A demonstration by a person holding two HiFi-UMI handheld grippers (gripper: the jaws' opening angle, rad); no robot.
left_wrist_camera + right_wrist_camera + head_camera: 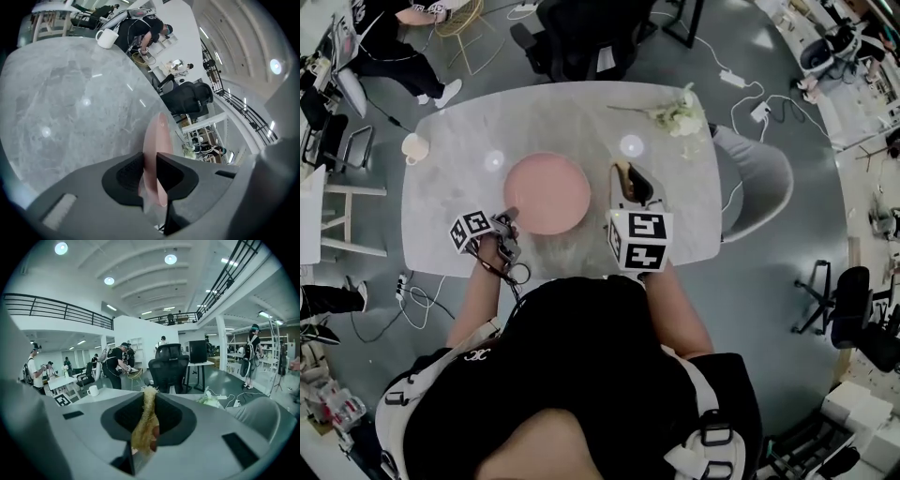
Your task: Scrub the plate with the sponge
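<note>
A round pink plate (547,192) lies on the grey marble table (450,178) in the head view. My left gripper (508,217) is shut on the plate's near-left rim; in the left gripper view the plate (154,145) shows edge-on, pinched between the jaws of the left gripper (151,176). To the plate's right my right gripper (630,178) is held just above the table, shut on a thin straw-coloured sponge (624,176). That fibrous sponge (144,423) stands upright between the jaws of the right gripper (145,420) in the right gripper view.
A white mug (414,147) sits at the table's left edge, and a bunch of pale flowers (675,114) lies at the far right. A grey chair (759,183) stands right of the table, a black office chair (581,37) beyond it. People stand nearby.
</note>
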